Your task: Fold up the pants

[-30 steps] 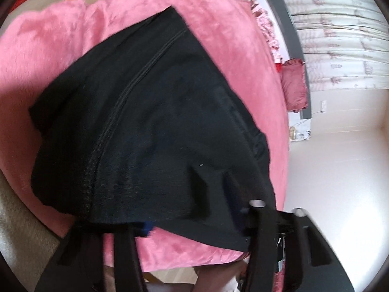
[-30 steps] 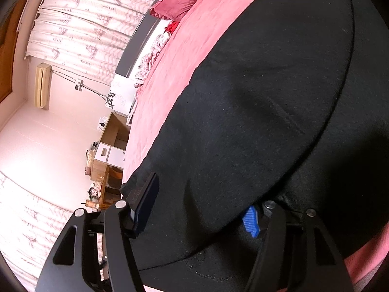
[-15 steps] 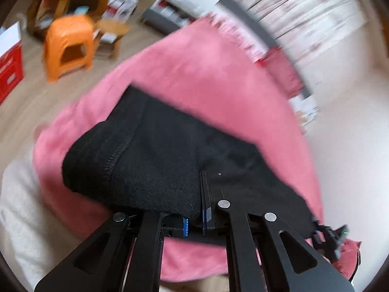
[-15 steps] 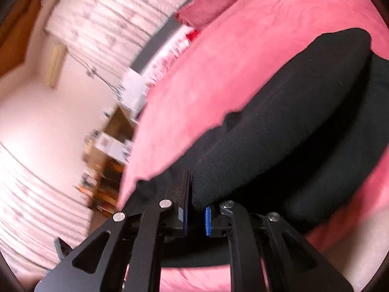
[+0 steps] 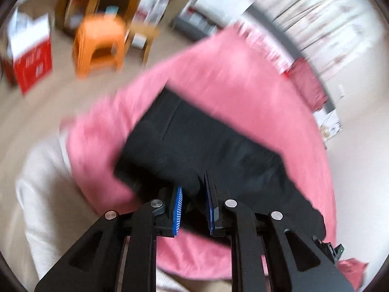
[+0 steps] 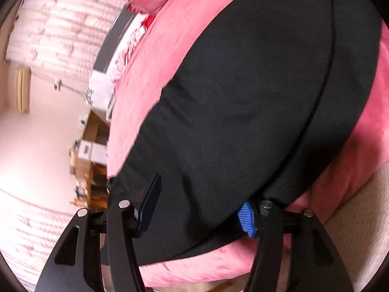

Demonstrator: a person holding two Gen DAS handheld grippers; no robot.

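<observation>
Black pants (image 5: 206, 146) lie folded in a compact slab on a pink blanket (image 5: 231, 73) that covers the bed. My left gripper (image 5: 193, 206) hovers over the near edge of the pants, its blue pads (image 5: 177, 209) a narrow gap apart and opening. Black cloth shows in the gap, but the pads do not press it. In the right wrist view the pants (image 6: 243, 97) fill most of the picture on the blanket (image 6: 155, 60). My right gripper (image 6: 198, 209) is opening wide, its fingers straddling the near hem without pinching it.
An orange stool (image 5: 99, 46) and a red-and-white box (image 5: 31, 58) stand on the floor beyond the bed. A dark red pillow (image 5: 307, 82) lies at the bed's head by the curtains. Cardboard boxes (image 6: 90, 150) stand beside the bed. Cream fabric (image 5: 48, 194) shows at lower left.
Both grippers shut on the pants' edge half a second ago and have since parted, the right one widely. The left gripper has risen and rolled. The pants now look more compact.
</observation>
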